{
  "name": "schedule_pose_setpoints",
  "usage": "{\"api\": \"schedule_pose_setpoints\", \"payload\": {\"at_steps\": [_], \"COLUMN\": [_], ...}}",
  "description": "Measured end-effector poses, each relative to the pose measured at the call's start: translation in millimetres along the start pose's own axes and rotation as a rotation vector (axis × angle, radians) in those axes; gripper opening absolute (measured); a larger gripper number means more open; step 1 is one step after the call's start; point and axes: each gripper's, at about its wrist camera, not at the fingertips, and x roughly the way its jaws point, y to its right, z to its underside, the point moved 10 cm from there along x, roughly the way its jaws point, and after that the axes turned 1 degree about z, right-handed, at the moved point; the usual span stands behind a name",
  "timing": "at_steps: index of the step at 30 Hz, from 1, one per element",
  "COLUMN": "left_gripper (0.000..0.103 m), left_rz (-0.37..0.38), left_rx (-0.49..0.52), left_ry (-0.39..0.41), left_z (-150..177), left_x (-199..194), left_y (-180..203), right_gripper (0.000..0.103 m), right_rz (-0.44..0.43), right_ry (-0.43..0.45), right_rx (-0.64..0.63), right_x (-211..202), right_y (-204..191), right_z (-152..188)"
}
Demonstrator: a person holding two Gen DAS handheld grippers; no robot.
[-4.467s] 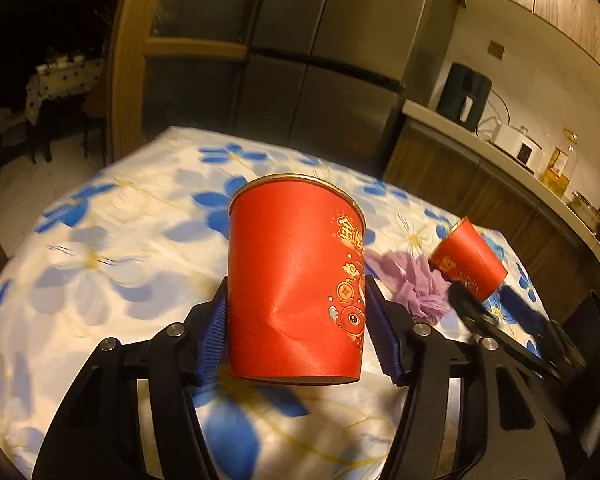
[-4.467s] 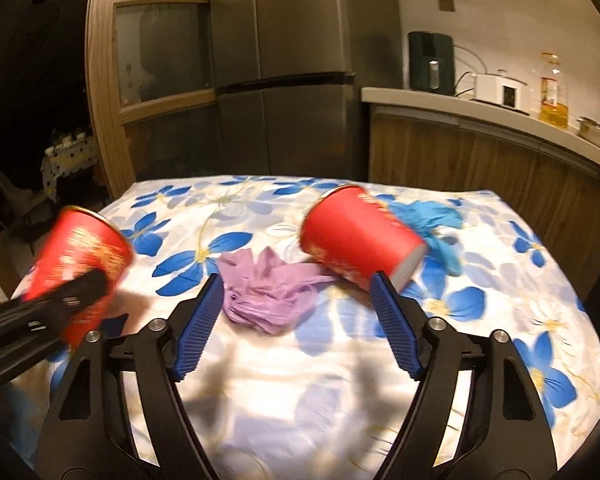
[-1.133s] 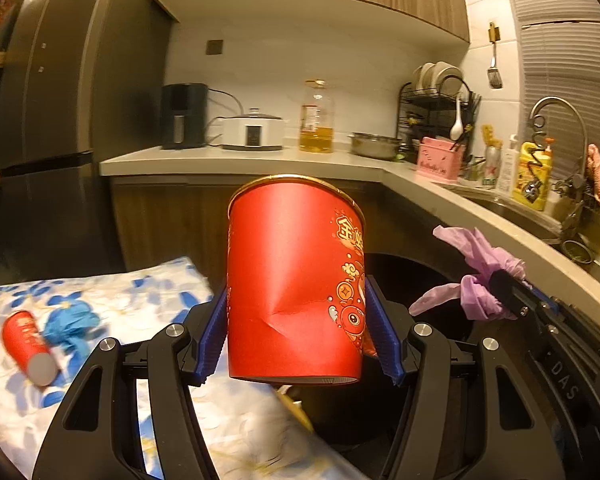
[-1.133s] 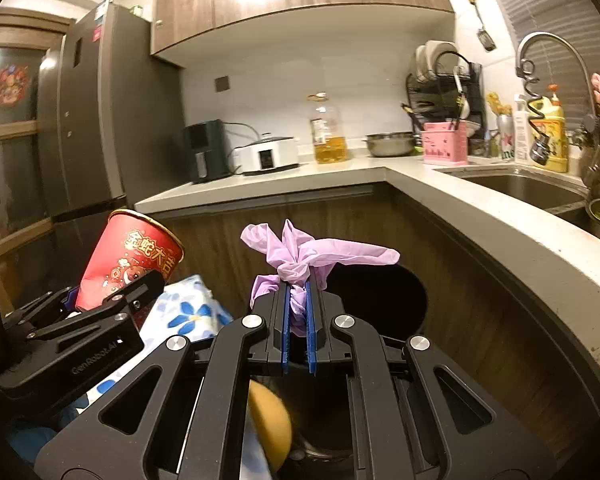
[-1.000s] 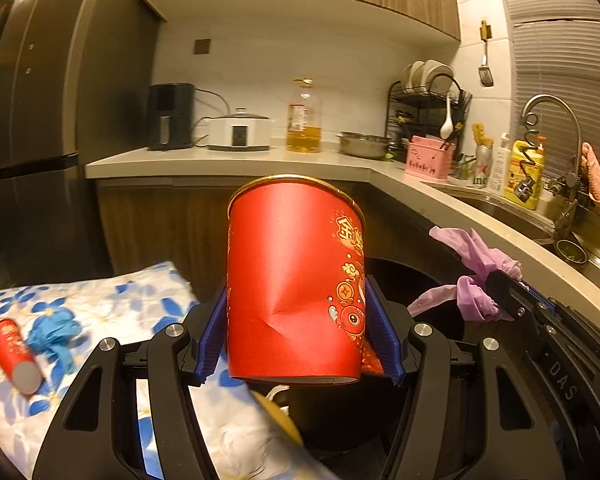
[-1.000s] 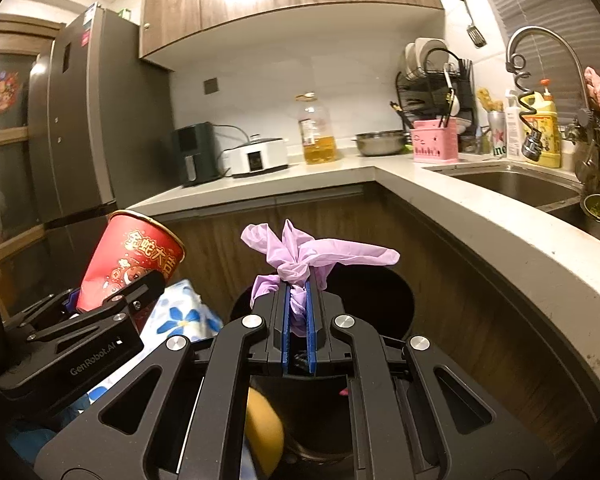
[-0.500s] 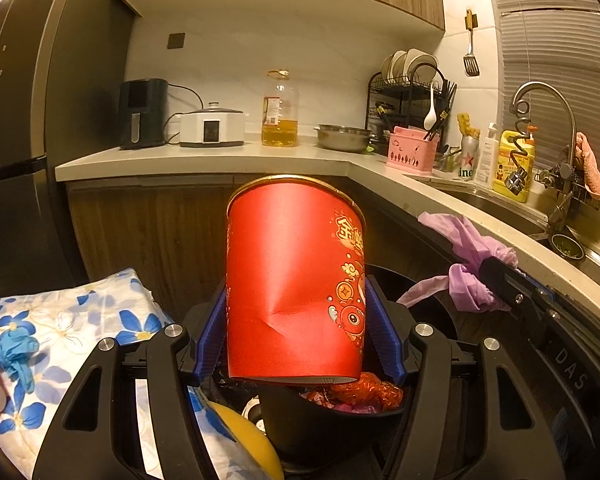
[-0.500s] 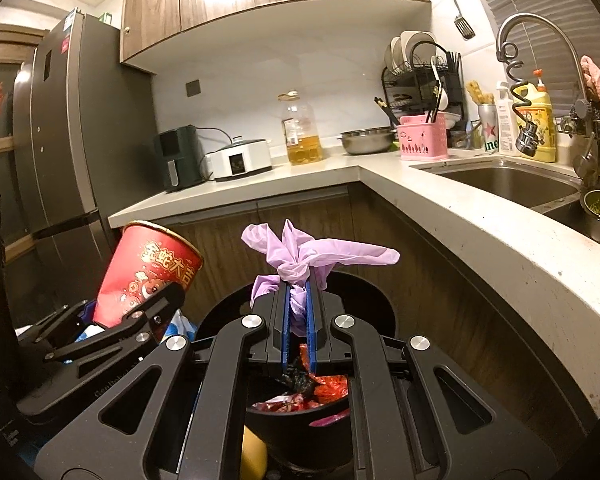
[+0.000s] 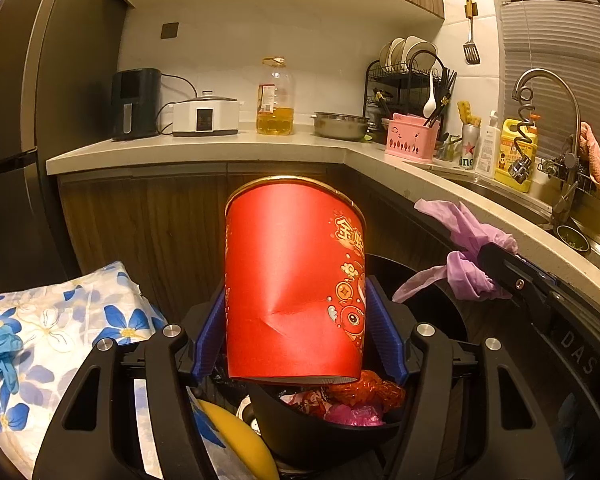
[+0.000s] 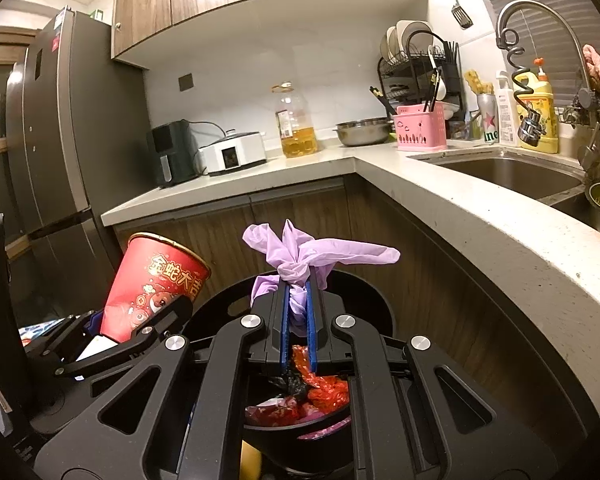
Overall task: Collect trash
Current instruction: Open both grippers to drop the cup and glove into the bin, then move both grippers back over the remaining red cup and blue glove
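A dented red paper cup (image 9: 292, 280) stands upright between the blue pads of my left gripper (image 9: 296, 328), which is shut on it. The cup hangs just above a black trash bin (image 9: 324, 428) that holds red and pink wrappers. My right gripper (image 10: 296, 320) is shut on a crumpled purple glove (image 10: 300, 256), held over the same bin (image 10: 300, 436). In the right wrist view the red cup (image 10: 152, 284) appears at the left. In the left wrist view the purple glove (image 9: 468, 256) shows at the right.
A flowered tablecloth (image 9: 60, 328) with a blue glove (image 9: 0, 352) lies at the left. Something yellow and rounded (image 9: 240, 440) sits beside the bin. A curved kitchen counter (image 10: 480, 220) with a sink (image 10: 512, 172), dish rack and oil bottle (image 9: 274, 100) runs behind and to the right.
Both grippers have swung from the table to the kitchen corner and sunk a little; the bin with its wrappers has come into view right beneath the cup and the glove. Both grips are unchanged.
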Motion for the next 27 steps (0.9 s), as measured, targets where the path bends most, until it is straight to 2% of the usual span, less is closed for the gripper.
{"api": "schedule_pose_setpoints", "payload": {"at_steps": [6,14,20,22,27], "left_gripper": [0.065,0.069,0.077,0.083,0.088], "left_rz": [0.012,0.009,-0.007,-0.015,-0.057], "left_rx": [0.013,0.030,0.010,-0.004,-0.037], "left_ry": [-0.007,-0.027,-0.031,-0.027,-0.025], "left_z": [1,9,11,11,16], "left_x": [7,14,13,11,1], "left_y": [4,2,-8,-13,-29], "right_gripper": [0.009,0.017,0.033,0.040,0.053], "right_rz": [0.005,0.011,0.017,0.021,0.030], "right_ry": [-0.007,-0.033,-0.037,-0.035,-0.033], "right_rx": [-0.001,0.006,0.013,0.013,0.018], "right_x": [5,17,19,17,12], "right_y": [1,7,9,10,10], "right_z": [0,2,3,4,6]}}
